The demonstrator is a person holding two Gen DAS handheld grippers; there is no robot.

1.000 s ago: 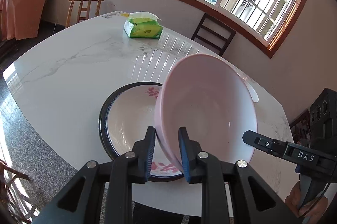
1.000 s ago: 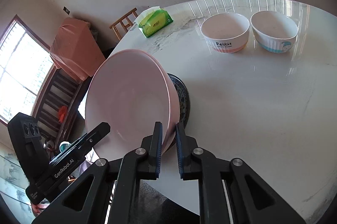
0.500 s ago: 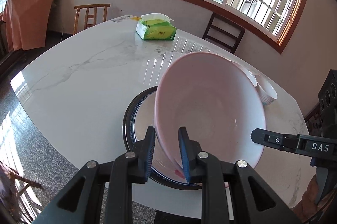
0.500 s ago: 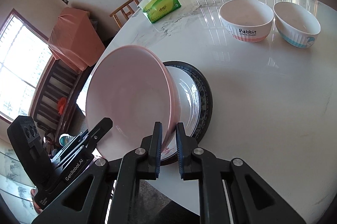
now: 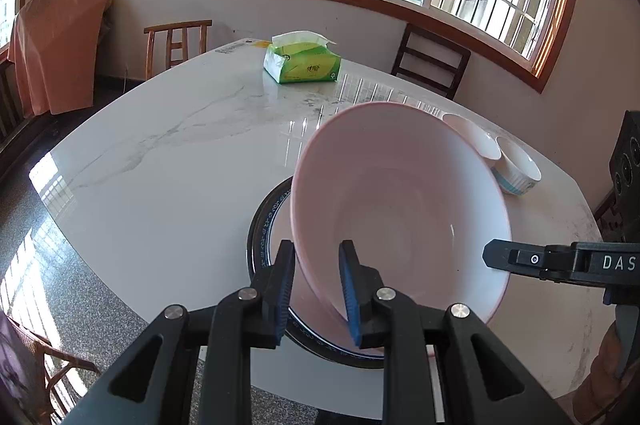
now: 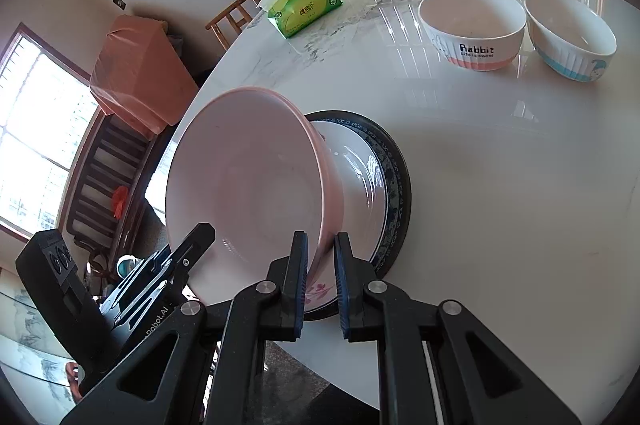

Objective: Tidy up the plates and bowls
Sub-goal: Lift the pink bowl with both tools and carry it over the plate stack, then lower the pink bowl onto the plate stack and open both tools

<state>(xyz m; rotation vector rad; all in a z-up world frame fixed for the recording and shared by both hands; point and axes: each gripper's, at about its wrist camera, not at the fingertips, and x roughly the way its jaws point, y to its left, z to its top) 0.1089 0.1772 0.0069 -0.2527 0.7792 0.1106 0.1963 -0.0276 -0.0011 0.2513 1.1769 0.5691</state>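
A large pink bowl (image 5: 404, 209) is held between both grippers, over a white floral plate (image 6: 360, 177) that lies on a dark blue-rimmed plate (image 6: 396, 185). My left gripper (image 5: 316, 285) is shut on the bowl's left rim. My right gripper (image 6: 320, 273) is shut on the opposite rim of the pink bowl (image 6: 248, 185). The bowl sits low over the plates; whether it touches them is hidden. A "Rabbit" bowl (image 6: 472, 25) and a blue-striped bowl (image 6: 568, 33) stand further back on the white marble table (image 6: 500, 153).
A green tissue pack (image 5: 302, 63) lies at the table's far side. Wooden chairs (image 5: 176, 41) stand around the table. An orange-covered object (image 5: 56, 37) stands by the wall. The table's near edge runs just under the plates.
Both grippers have lowered the pink bowl and moved it over the stacked plates. The two small bowls now show more in both views.
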